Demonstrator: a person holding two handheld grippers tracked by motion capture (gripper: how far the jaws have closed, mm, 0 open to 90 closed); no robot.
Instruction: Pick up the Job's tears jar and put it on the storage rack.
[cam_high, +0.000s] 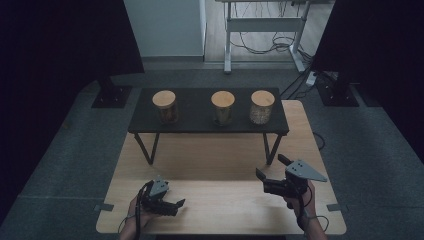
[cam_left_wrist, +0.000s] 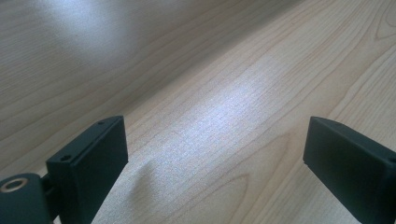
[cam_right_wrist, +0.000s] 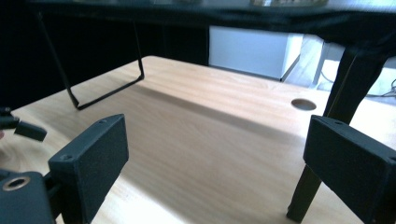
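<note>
Three glass jars with wooden lids stand in a row on a low black shelf (cam_high: 195, 122): left jar (cam_high: 164, 106), middle jar (cam_high: 222, 107), right jar (cam_high: 262, 106). The shelf stands on the far half of a light wooden table (cam_high: 215, 200). My left gripper (cam_high: 177, 204) lies low near the table's front left, its jaws open over bare wood (cam_left_wrist: 215, 140). My right gripper (cam_high: 271, 166) is at the front right, just before the shelf's right leg, open with nothing between its jaws (cam_right_wrist: 215, 140). It looks under the shelf.
The shelf's dark right leg (cam_right_wrist: 343, 88) is close to my right jaw, and its thin wire leg (cam_right_wrist: 107, 91) is farther off. A round cable hole (cam_right_wrist: 303, 104) sits in the tabletop. Black stands (cam_high: 112, 95) flank the table, with a white desk frame (cam_high: 265, 30) and floor cables behind.
</note>
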